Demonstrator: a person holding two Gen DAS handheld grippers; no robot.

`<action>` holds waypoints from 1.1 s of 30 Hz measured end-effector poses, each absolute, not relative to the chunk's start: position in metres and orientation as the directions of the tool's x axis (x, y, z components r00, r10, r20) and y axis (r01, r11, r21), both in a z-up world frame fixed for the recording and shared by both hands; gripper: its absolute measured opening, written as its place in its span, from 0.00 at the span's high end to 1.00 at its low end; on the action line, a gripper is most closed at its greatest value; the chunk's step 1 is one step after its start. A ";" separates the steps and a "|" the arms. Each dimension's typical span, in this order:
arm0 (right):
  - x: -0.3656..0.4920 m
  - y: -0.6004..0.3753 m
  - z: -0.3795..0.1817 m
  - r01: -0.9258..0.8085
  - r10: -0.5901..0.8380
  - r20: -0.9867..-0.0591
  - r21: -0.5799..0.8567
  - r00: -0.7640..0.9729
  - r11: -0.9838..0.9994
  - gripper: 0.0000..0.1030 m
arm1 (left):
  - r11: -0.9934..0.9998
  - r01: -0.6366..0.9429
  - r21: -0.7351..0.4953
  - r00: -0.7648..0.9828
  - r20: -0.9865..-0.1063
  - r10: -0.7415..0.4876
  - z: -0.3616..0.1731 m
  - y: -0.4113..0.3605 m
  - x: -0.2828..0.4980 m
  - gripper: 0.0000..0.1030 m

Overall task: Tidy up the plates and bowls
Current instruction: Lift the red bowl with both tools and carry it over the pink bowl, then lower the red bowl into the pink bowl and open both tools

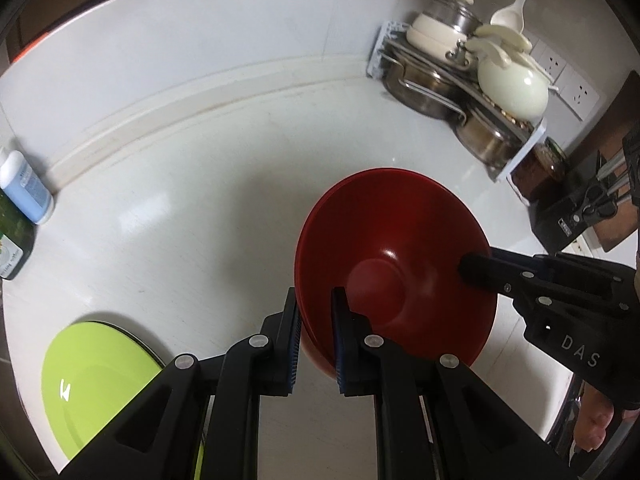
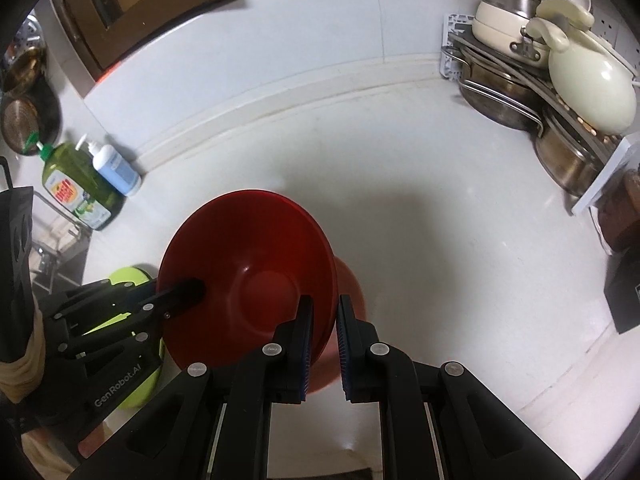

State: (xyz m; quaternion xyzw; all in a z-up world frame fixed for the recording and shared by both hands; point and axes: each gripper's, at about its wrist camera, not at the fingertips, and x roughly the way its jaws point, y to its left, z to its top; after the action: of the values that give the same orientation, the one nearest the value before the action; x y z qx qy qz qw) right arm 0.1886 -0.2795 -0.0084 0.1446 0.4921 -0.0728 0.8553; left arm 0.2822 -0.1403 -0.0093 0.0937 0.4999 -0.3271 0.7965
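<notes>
Fingers of my left gripper (image 1: pixel 314 340) are clamped on the near rim of a glossy red plastic bowl (image 1: pixel 394 256), one pad outside the wall and one inside. My right gripper (image 2: pixel 324 344) pinches the same red bowl (image 2: pixel 248 276) across its rim on the opposite side; in the left wrist view one of its black fingers (image 1: pixel 478 268) reaches inside the bowl from the right. The bowl is tilted between the two grippers, its hollow turned toward me, above the white table (image 1: pixel 200 220). From the right wrist, a second red rounded shape (image 2: pixel 348 300) shows just behind and below the bowl; I cannot tell whether the two touch.

Left of the bowl, at the near edge of the table, lies a flat lime-green plate (image 1: pixel 100 380), well apart from it. Farther left of the bowl, against the wall, stand a pale blue pump bottle (image 2: pixel 116 172) and a green dish-soap bottle (image 2: pixel 76 188), just beside each other. Far behind the bowl to the right, a corner rack (image 1: pixel 516 160) carries steel pots (image 1: pixel 424 88) and a cream ceramic pot (image 1: pixel 512 88).
</notes>
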 end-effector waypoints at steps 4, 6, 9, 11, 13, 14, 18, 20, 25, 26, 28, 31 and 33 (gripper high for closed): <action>0.188 -0.283 -0.018 0.259 0.022 -0.875 0.167 0.484 0.951 0.87 | 0.771 0.613 -0.171 0.264 -0.876 -0.404 -0.020 -0.145 0.279 0.86; 0.187 -0.285 -0.024 0.258 0.030 -0.881 0.171 0.471 0.951 0.87 | 0.774 0.612 -0.165 0.258 -0.883 -0.393 -0.024 -0.147 0.277 0.86; 0.187 -0.286 -0.030 0.256 0.038 -0.888 0.172 0.458 0.951 0.87 | 0.775 0.611 -0.158 0.253 -0.889 -0.381 -0.029 -0.150 0.275 0.86; 0.186 -0.287 -0.035 0.252 0.047 -0.894 0.176 0.446 0.952 0.87 | 0.777 0.611 -0.152 0.250 -0.894 -0.372 -0.032 -0.151 0.275 0.86; 0.187 -0.287 -0.039 0.250 0.052 -0.898 0.177 0.437 0.952 0.87 | 0.780 0.607 -0.156 0.242 -0.898 -0.367 -0.035 -0.151 0.276 0.86; 0.187 -0.287 -0.040 0.246 0.055 -0.900 0.176 0.432 0.953 0.87 | 0.781 0.605 -0.155 0.240 -0.900 -0.365 -0.036 -0.151 0.276 0.86; 0.188 -0.287 -0.045 0.233 0.058 -0.905 0.170 0.421 0.957 0.87 | 0.785 0.601 -0.150 0.241 -0.902 -0.357 -0.039 -0.151 0.275 0.86; 0.188 -0.287 -0.048 0.227 0.058 -0.909 0.164 0.412 0.960 0.87 | 0.787 0.601 -0.135 0.249 -0.905 -0.345 -0.041 -0.152 0.275 0.86; 0.188 -0.285 -0.052 0.213 0.036 -0.912 0.134 0.408 0.968 0.87 | 0.791 0.596 -0.140 0.249 -0.904 -0.347 -0.042 -0.151 0.276 0.85; 0.188 -0.285 -0.052 0.211 0.038 -0.912 0.134 0.408 0.968 0.87 | 0.792 0.595 -0.138 0.253 -0.903 -0.348 -0.042 -0.151 0.276 0.85; 0.188 -0.285 -0.054 0.204 0.038 -0.913 0.131 0.405 0.970 0.87 | 0.793 0.596 -0.129 0.262 -0.902 -0.344 -0.042 -0.152 0.276 0.84; 0.188 -0.284 -0.056 0.204 0.031 -0.915 0.123 0.402 0.971 0.86 | 0.796 0.592 -0.125 0.271 -0.899 -0.343 -0.040 -0.151 0.276 0.80; 0.188 -0.285 -0.057 0.209 0.032 -0.918 0.124 0.395 0.970 0.79 | 0.799 0.589 -0.122 0.279 -0.897 -0.343 -0.039 -0.151 0.277 0.77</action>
State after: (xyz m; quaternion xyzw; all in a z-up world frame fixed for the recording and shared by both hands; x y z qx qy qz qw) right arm 0.1883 -0.2849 -0.0573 0.1104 0.5473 -0.0534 0.8279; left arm 0.2765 -0.1505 -0.0387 0.1177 0.5231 -0.2944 0.7911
